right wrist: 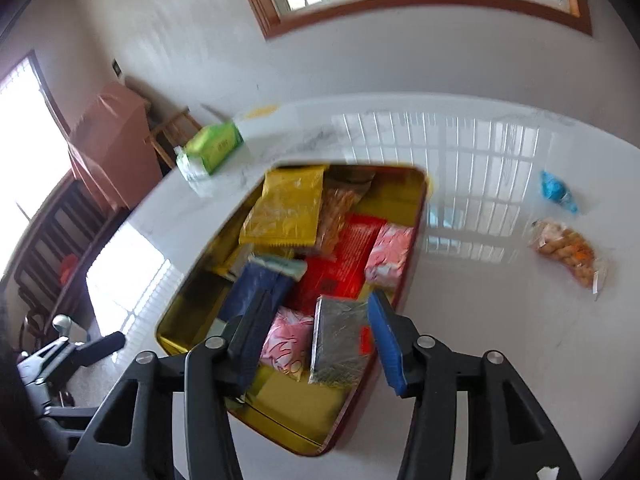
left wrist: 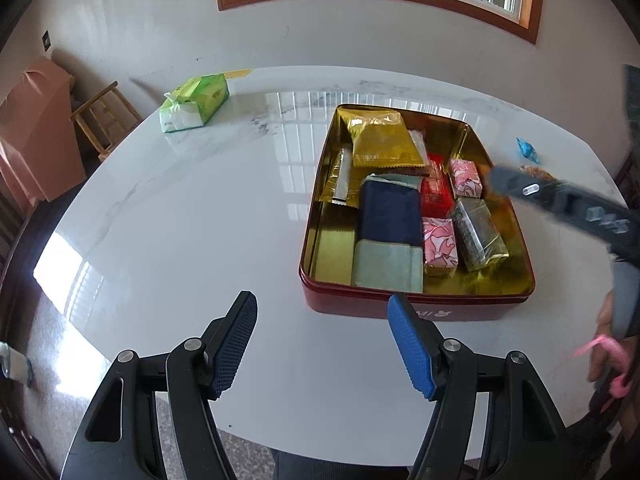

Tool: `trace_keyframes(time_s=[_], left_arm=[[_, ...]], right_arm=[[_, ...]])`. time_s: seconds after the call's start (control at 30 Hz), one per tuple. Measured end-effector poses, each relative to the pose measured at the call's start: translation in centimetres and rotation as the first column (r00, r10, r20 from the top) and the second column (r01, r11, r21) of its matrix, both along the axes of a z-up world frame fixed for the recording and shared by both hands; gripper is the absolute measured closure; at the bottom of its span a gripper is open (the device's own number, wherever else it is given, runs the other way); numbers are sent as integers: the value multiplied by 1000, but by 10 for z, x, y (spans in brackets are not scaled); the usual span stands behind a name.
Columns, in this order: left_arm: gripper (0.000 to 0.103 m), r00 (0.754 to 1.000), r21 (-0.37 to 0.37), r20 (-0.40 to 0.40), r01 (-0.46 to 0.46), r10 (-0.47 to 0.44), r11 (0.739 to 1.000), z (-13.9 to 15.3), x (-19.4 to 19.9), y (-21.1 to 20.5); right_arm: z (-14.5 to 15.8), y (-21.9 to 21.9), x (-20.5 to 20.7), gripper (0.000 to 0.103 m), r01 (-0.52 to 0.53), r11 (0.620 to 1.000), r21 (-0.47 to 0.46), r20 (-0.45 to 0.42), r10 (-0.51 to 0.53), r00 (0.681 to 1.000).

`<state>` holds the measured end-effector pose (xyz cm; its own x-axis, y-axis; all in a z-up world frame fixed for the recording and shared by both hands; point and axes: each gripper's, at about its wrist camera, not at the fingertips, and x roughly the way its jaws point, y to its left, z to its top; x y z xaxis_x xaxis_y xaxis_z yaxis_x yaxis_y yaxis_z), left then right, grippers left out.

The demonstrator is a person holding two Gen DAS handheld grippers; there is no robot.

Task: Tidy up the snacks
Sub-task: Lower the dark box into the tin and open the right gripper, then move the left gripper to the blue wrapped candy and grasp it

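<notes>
A red tin with a gold inside sits on the white table and holds several wrapped snacks: a gold packet, a dark blue pack, pink sweets and a silver block. My left gripper is open and empty, in front of the tin's near left corner. My right gripper is open and empty, above the tin's near end; it shows blurred at the right in the left wrist view. A blue sweet and a bag of orange snacks lie on the table right of the tin.
A green tissue pack lies at the table's far left. Beyond the table's left edge stand a wooden stool and a pink covered box. A wall with a window is behind the table.
</notes>
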<state>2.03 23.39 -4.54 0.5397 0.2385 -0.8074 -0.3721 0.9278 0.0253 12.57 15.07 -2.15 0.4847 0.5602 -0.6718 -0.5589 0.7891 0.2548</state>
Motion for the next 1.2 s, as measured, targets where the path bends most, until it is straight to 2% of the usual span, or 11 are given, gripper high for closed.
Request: trace_keyframes(time_s=[0.07, 0.17, 0.4, 0.57, 0.67, 0.73, 0.77, 0.87, 1.03, 1.1, 1.2], left_arm=[[34, 1000, 8, 8, 10, -10, 1000, 5, 0, -1], [34, 997, 17, 20, 69, -69, 997, 17, 3, -10], [34, 958, -25, 21, 286, -285, 958, 50, 40, -51], [34, 903, -142, 11, 426, -429, 894, 71, 100, -85], [34, 856, -67, 33, 517, -516, 854, 84, 143, -111], [33, 809, -2, -13, 588, -588, 809, 84, 179, -133], [33, 792, -1, -34, 610, -609, 793, 82, 193, -141], [33, 760, -112, -74, 637, -645, 763, 69, 251, -160], [33, 798, -291, -114, 542, -591, 788, 27, 339, -170], [33, 807, -329, -130, 513, -576, 793, 11, 360, -173], [33, 823, -348, -187, 456, -537, 819, -16, 388, -174]], right_arm=[[4, -21, -3, 44, 45, 999, -29, 48, -44, 998], [0, -74, -2, 43, 147, 984, -105, 114, -135, 984], [-37, -218, 15, 44, 394, 862, -318, 142, -367, 919], [-48, -275, 20, 44, 463, 832, -306, 123, -447, 886], [-53, -296, 25, 42, 482, 839, -253, 85, -477, 875], [-56, -304, 29, 37, 486, 843, -228, 47, -489, 871], [-54, -307, 28, 36, 487, 848, -209, 44, -490, 871], [-51, -309, 29, 31, 480, 859, -178, 40, -481, 876], [-52, -310, 28, 31, 457, 879, -139, 8, -460, 888], [-51, -314, 28, 30, 460, 880, -120, 0, -464, 886], [-53, -315, 25, 30, 451, 886, -106, -6, -455, 891]])
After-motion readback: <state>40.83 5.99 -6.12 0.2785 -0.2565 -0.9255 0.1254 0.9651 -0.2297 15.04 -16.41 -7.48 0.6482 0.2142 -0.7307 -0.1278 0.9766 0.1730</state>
